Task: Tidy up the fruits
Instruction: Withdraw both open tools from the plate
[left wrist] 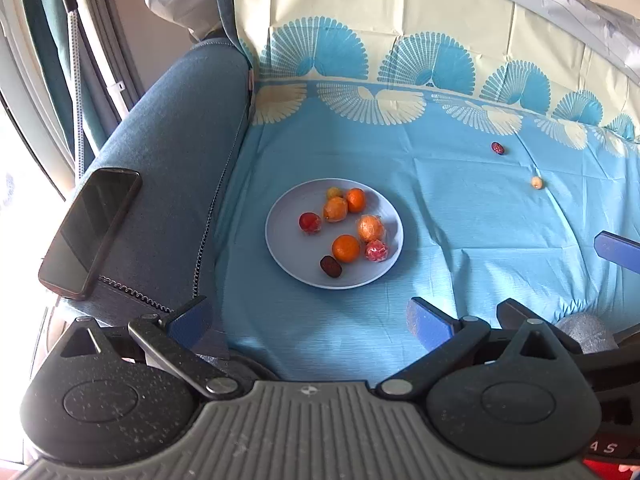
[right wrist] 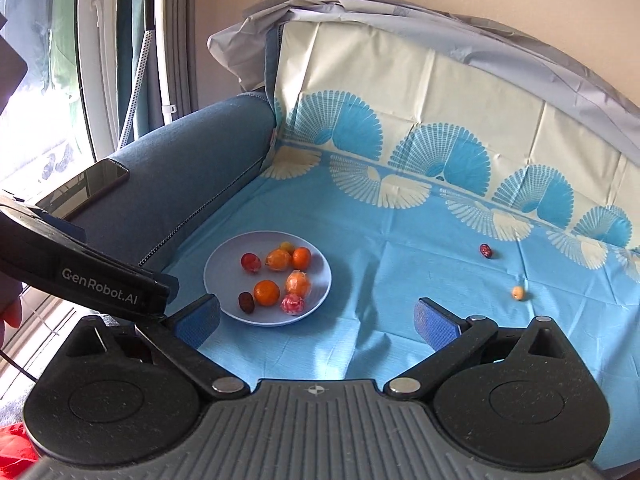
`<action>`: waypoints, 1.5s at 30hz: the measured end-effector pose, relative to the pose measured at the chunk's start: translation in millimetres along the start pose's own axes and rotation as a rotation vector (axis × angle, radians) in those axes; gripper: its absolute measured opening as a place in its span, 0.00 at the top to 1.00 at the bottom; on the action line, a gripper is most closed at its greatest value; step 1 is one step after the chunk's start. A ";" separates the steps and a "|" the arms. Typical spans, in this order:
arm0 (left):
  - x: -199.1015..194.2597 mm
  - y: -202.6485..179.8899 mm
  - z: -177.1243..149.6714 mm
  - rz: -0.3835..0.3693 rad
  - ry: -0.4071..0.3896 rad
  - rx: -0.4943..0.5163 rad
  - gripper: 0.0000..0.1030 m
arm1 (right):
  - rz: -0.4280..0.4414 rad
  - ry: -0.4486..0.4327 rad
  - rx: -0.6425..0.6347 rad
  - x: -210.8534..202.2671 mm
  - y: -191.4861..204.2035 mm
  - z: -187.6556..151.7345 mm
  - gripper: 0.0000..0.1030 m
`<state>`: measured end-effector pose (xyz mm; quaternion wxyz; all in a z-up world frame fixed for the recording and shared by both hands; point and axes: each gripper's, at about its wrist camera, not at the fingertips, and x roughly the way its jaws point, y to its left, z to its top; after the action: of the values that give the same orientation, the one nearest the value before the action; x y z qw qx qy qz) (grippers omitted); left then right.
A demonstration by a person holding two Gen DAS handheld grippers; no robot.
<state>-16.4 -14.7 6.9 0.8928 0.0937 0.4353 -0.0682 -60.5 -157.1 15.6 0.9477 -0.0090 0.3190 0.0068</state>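
Spreading wide over the blue cloth with its fan-pattern border, the left gripper holds its blue-padded fingers apart with nothing between them, hovering near the front edge of the covered sofa seat. The right gripper hangs the same way, its jaws parted and empty, just in front of the round pale-grey plate. That plate sits on the cloth toward the seat's left edge, beside the blue fabric armrest. On it lie two bare orange mandarins, two oranges in clear wrap, a small red round fruit, a pink fruit in wrap, a small yellowish fruit and a dark brown date near the plate's front rim. Well apart from the plate, toward the back right of the cloth, lie a dark red date and a small pale yellow fruit, each alone. A black smartphone rests on the armrest.
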 end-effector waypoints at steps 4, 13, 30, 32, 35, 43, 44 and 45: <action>-3.0 0.0 -1.6 0.003 -0.002 -0.005 0.00 | 0.002 -0.007 -0.001 -4.5 1.3 -2.5 0.01; -3.2 4.0 -4.4 0.007 0.008 -0.009 0.00 | 0.009 0.000 0.003 -5.7 4.1 -5.0 0.01; 5.3 3.9 -3.0 0.009 0.027 -0.006 0.00 | 0.010 0.021 0.011 1.6 5.1 -6.1 0.01; 6.4 3.9 -2.8 0.008 0.030 -0.006 0.00 | 0.011 0.024 0.012 2.9 4.8 -6.4 0.01; 8.8 3.6 -2.1 0.009 0.037 -0.004 0.00 | 0.012 0.029 0.014 4.4 4.1 -6.8 0.01; 16.3 -0.2 0.8 0.013 0.054 0.005 0.00 | 0.015 0.046 0.030 12.2 0.2 -8.2 0.01; 17.6 -0.8 1.0 0.013 0.058 0.006 0.00 | 0.016 0.049 0.033 13.5 0.1 -8.5 0.01; 19.0 -1.4 1.4 0.013 0.062 0.008 0.00 | 0.016 0.052 0.037 14.8 -1.0 -9.0 0.01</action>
<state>-4.0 -17.1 -7.5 0.8790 0.1020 0.4617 -0.0611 -54.1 -158.2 -0.4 0.9390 0.0109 0.3436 0.0083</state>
